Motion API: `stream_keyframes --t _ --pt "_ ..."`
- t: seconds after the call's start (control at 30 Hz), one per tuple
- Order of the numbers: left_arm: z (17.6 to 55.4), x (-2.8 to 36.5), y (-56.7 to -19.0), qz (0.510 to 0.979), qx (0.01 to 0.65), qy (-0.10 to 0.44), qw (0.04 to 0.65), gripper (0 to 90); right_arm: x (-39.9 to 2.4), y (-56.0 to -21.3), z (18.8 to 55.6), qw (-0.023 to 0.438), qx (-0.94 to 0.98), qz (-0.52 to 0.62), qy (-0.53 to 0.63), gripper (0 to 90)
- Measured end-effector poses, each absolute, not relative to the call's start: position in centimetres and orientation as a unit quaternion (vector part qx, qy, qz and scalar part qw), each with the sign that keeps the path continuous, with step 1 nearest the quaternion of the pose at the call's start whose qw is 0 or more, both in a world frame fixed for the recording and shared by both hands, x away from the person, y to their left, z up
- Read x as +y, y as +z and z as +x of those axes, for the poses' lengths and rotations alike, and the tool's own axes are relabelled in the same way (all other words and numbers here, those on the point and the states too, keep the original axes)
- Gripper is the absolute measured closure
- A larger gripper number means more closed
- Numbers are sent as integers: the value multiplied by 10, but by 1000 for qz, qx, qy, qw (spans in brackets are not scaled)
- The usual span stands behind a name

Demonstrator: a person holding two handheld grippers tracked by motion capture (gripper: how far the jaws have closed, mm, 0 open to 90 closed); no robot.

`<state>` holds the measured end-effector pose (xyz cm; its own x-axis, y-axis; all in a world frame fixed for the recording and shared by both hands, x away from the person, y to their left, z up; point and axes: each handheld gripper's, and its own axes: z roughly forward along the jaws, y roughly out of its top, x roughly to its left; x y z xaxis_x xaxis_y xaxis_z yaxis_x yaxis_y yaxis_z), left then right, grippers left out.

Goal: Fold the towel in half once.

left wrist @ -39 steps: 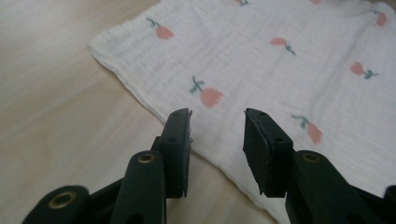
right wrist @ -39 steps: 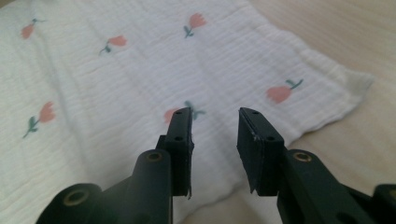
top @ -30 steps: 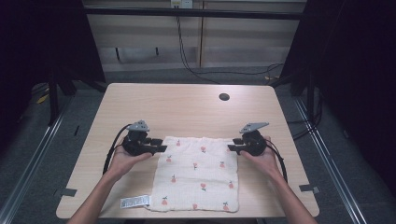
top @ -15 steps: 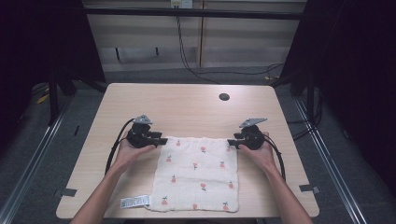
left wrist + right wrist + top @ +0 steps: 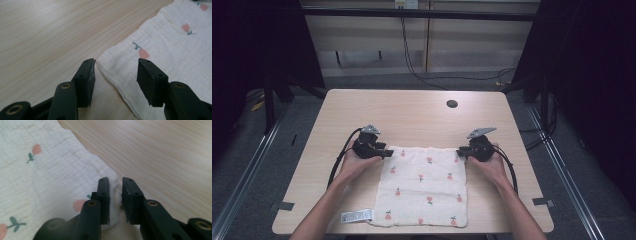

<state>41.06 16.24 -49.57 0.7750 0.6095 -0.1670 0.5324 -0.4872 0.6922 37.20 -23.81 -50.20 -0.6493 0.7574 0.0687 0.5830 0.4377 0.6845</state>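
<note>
- A white cloth printed with small red flowers lies flat on the near half of the wooden tabletop, its near edge close to the tabletop's near edge.
- The left gripper sits at the cloth's far-left corner. In the left gripper view its jaws stand wide apart and straddle that corner: one jaw is over bare wood just beside the hem, the other over the fabric.
- The right gripper sits at the cloth's far-right corner. In the right gripper view its jaws are drawn narrow, with a bunched fold of the corner pinched between them; the grip appears firm, though the contact itself is partly hidden by the jaws.
- Each gripper is held by a hand; both forearms lie along the cloth's left and right sides.
- A small white label lies on the wood just beside the cloth's near-left corner.
- A dark round hole is in the tabletop, well beyond the cloth's far edge.
</note>
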Motion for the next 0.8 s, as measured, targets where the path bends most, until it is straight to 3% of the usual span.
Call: stream_keyframes --t 0.17,0.5,0.57,0.73,0.8 --pt "412 158 -501 859 340 60 378 434 -237 -502 372 118 839 399 351 859" --pt "410 149 -501 875 312 90 360 458 -236 -502 370 121 837 405 349 860" --pt "410 148 -502 873 308 93 365 493 -235 -502 370 118 837 403 351 859" --pt "406 145 -504 874 288 76 384 769 -233 -502 369 109 834 406 358 858" --pt "407 145 -503 874 291 69 383 835 -234 -502 368 107 833 409 357 860"
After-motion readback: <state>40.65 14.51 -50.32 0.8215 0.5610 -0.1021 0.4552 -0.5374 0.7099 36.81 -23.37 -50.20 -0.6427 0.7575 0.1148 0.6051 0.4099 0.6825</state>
